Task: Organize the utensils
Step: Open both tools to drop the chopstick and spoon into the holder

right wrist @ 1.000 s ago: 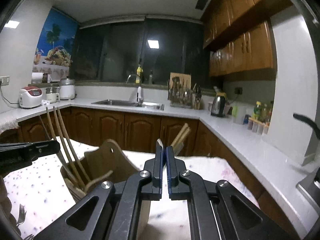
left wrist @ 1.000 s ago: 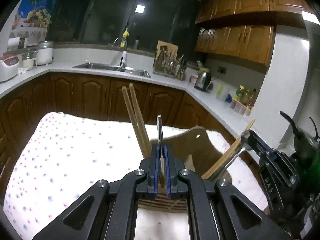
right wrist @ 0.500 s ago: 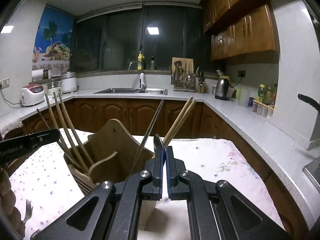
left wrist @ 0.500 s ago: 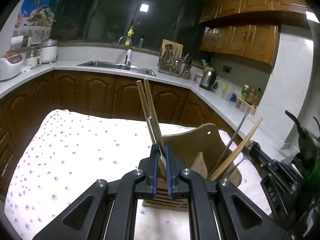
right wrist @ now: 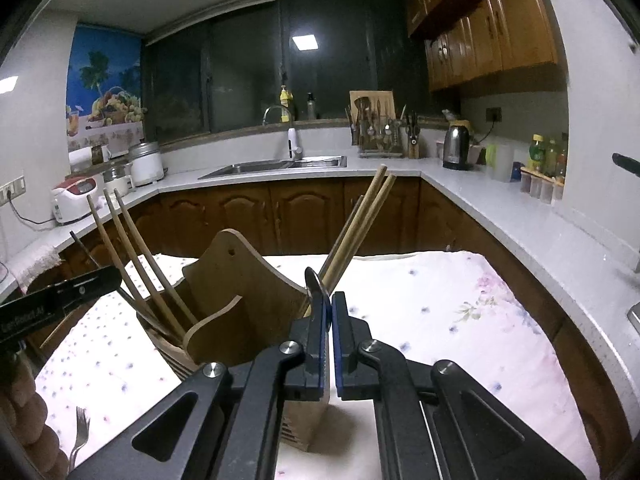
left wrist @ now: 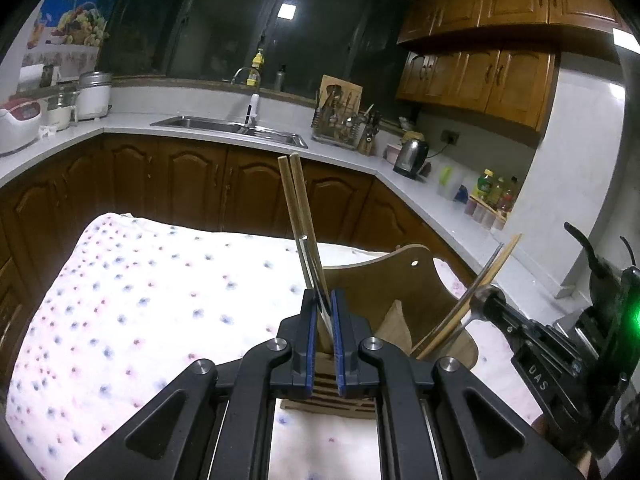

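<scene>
**Right gripper pinched shut beside the wooden holder**

The right gripper sits jaws together just in front of the wooden utensil holder. Chopsticks lean out of the holder's right side. A fork lies left of the holder on the floral cloth

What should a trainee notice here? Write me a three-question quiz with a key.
1. True or false: the fork lies on the cloth, outside the wooden holder.
2. What is pinched in the left claw? A) a metal utensil B) a sponge C) nothing
3. Fill in: the chopsticks stand in the ___.
Key: 1 true; 2 A; 3 holder.
</scene>
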Demonstrator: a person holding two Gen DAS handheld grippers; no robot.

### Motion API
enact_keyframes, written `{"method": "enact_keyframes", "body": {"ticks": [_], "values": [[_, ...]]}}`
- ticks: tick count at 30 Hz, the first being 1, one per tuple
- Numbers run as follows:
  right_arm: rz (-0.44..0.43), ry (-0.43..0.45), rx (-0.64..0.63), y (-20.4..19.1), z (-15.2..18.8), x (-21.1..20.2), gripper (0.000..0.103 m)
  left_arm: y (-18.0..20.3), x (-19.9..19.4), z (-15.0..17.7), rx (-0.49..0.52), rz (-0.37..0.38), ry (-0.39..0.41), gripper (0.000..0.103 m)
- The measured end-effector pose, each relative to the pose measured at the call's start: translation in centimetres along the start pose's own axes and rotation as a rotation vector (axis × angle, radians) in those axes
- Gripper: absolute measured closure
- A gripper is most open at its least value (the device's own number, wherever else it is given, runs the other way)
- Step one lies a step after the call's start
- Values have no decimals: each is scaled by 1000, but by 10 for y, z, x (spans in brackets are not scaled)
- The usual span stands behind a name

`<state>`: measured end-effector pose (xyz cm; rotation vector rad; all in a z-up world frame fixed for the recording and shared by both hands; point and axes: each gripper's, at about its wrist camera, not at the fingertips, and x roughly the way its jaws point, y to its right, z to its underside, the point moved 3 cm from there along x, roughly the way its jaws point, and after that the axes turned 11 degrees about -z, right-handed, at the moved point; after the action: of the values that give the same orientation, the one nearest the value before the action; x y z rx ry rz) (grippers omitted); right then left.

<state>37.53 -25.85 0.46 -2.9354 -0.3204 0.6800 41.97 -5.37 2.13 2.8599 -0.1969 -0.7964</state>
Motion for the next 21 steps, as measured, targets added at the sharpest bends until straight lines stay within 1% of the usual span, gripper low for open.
{"method": "enact_keyframes", "body": {"ticks": [6,12,13,14,15,16,17,18,19,20,21], "values": [[-9,-11,13,-1,0,1,99,-1,3,0,-5,3,-16,97],[-29,-19,33,1,-2,1,96,2,4,-1,-4,-2,-30,96],[-30,-17,38,2,-2,0,89,2,4,-2,-5,-2,-35,96],[-37,-13,45,2,-3,-2,79,2,5,-2,-6,-2,-38,96],[-41,-8,51,2,-4,-3,74,3,5,-2,-6,-3,-40,95],[-40,-1,54,3,-4,-5,65,3,5,-2,-7,-8,-44,91],[-38,6,57,3,-5,-8,59,3,5,-2,-11,-10,-48,87],[-40,10,59,3,-6,-9,57,1,4,-2,-20,-12,-48,80],[-42,12,61,3,-7,-10,53,0,3,-3,-26,-14,-44,77],[-40,14,64,4,-7,-12,47,1,2,-3,-28,-14,-42,77],[-39,16,67,5,-7,-12,45,0,0,-2,-27,-15,-43,77]]}}
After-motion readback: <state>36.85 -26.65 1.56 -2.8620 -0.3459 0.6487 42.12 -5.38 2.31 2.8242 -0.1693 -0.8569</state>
